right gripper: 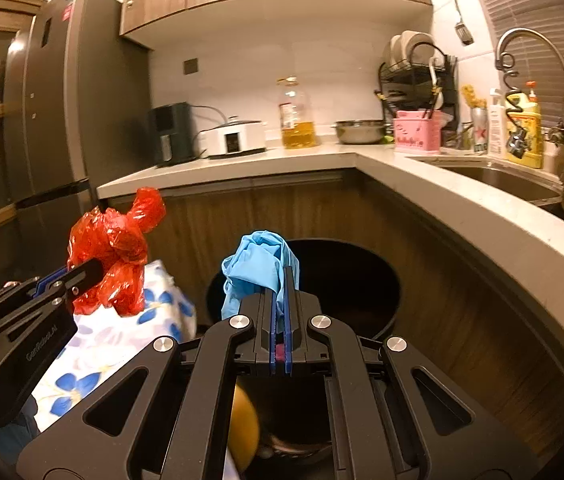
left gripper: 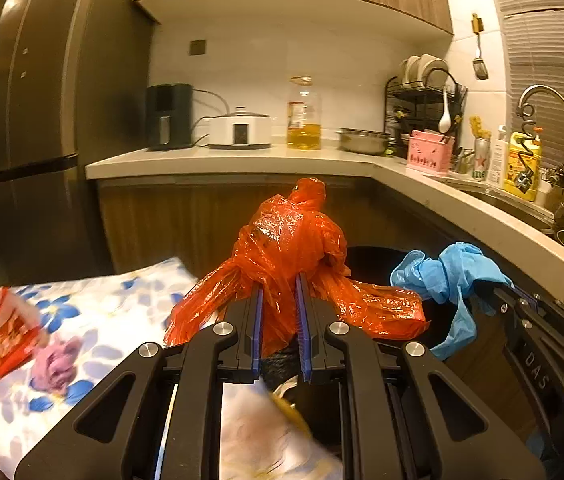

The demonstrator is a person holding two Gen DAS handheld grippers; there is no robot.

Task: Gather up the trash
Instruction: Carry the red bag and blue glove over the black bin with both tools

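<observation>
Tongs housing lettered "GenRobot.AI", other "DAS"

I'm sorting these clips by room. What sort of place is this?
A home kitchen, most likely: a sink with faucet, a dish rack on the countertop, and a tall fridge at the left.

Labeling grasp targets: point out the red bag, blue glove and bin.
red bag (left gripper: pixel 289 236), left wrist view, crumpled upper body
blue glove (right gripper: pixel 258 264), right wrist view, bunched top
bin (right gripper: pixel 391 308), right wrist view, right rim
</observation>
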